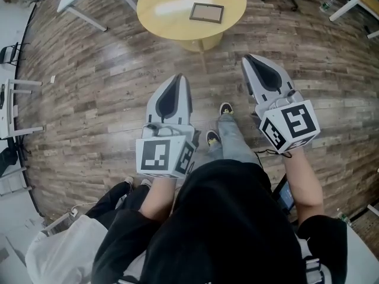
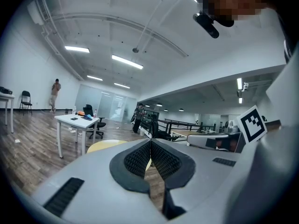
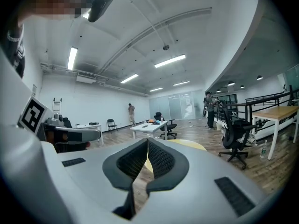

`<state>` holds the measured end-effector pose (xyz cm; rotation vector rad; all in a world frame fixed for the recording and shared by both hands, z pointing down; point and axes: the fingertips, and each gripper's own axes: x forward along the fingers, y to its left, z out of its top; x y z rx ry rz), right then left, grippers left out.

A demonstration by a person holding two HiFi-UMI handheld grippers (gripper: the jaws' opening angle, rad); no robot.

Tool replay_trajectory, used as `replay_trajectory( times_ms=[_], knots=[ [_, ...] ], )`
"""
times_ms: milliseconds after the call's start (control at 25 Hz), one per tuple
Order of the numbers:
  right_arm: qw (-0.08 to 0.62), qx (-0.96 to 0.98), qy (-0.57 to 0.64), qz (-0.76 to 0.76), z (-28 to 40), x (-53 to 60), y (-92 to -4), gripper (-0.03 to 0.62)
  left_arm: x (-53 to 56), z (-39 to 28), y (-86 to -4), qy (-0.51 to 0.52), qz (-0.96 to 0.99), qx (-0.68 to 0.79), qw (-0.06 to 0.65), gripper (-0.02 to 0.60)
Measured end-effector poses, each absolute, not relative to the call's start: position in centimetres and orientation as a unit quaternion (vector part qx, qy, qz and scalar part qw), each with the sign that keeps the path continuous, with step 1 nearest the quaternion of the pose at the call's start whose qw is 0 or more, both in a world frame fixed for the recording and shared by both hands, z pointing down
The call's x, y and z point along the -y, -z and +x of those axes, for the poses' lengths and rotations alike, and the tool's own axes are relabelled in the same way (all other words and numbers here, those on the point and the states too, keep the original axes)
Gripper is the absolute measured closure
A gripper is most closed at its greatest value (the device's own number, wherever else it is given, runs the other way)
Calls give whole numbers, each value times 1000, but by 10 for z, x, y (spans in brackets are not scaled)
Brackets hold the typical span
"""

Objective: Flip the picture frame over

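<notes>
A picture frame (image 1: 206, 12) with a dark rim lies flat on the round yellow table (image 1: 166, 16) ahead of me. Both grippers hang over the wooden floor, well short of the table, and point toward it. My left gripper (image 1: 176, 77) is shut with nothing in it; its ribbed pads (image 2: 140, 158) meet at the tip. My right gripper (image 1: 247, 58) is also shut and empty, its pads (image 3: 158, 159) together. In both gripper views only a yellow sliver of the table (image 2: 105, 145) (image 3: 189, 144) shows past the jaws; the frame is hidden there.
A white desk (image 2: 77, 121) with an office chair stands beyond the table, another black chair (image 3: 236, 136) to the right. Two people (image 2: 55, 95) (image 3: 210, 108) stand far off. My own legs and shoes (image 1: 226, 109) are below the grippers.
</notes>
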<state>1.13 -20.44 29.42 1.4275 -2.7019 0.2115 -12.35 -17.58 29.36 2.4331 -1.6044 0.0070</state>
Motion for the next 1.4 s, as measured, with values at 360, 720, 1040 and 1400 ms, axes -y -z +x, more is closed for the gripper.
replay_trajectory(
  times_ms=[360, 720, 1040, 1400],
  knots=[
    [33, 888, -68, 453, 34, 305, -295, 574, 275, -99, -285, -3, 827, 554, 96, 558],
    [35, 900, -63, 430, 66, 396, -306, 574, 357, -62, -290, -27, 820, 567, 78, 558],
    [60, 917, -56, 391, 60, 428, -319, 574, 396, -62, -296, -45, 808, 582, 82, 558],
    [106, 921, -41, 373, 38, 469, -339, 574, 445, -80, -312, -47, 815, 570, 95, 558]
  ],
)
